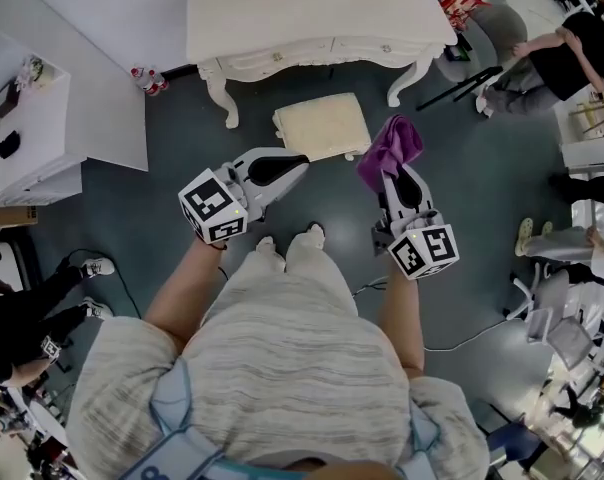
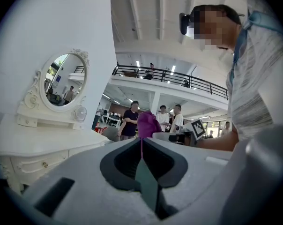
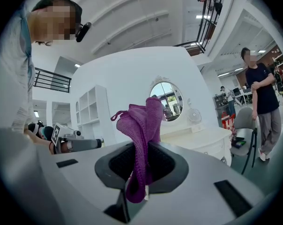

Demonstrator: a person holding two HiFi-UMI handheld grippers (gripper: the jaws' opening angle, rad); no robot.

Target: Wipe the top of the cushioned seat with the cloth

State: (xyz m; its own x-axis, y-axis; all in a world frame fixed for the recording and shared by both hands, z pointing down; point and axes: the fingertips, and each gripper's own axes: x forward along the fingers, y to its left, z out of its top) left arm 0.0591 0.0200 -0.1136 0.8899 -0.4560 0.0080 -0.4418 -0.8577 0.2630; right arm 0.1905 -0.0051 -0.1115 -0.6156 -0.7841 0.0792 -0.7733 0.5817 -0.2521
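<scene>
Up in air, right gripper (image 1: 390, 176) squeezes purple cloth (image 1: 389, 148); left gripper (image 1: 300, 164) pinched together, holding nothing; cushioned seat (image 1: 322, 126) sits on floor (image 1: 482, 198) by white dresser (image 1: 312, 18), apart from cloth; wiping looks not started; whole top left to wipe

There are two grippers: the left gripper (image 1: 297, 165) and the right gripper (image 1: 392, 178). Each one has a marker cube, so that makes two, the left cube (image 1: 214, 206) and the right cube (image 1: 425, 251). There is one purple cloth (image 1: 390, 146) and one cushioned seat (image 1: 322, 125). There is one white dressing table (image 1: 312, 18), with two curly front legs showing. On it stand one round mirror (image 2: 62, 81) and one little fan (image 2: 79, 113).
</scene>
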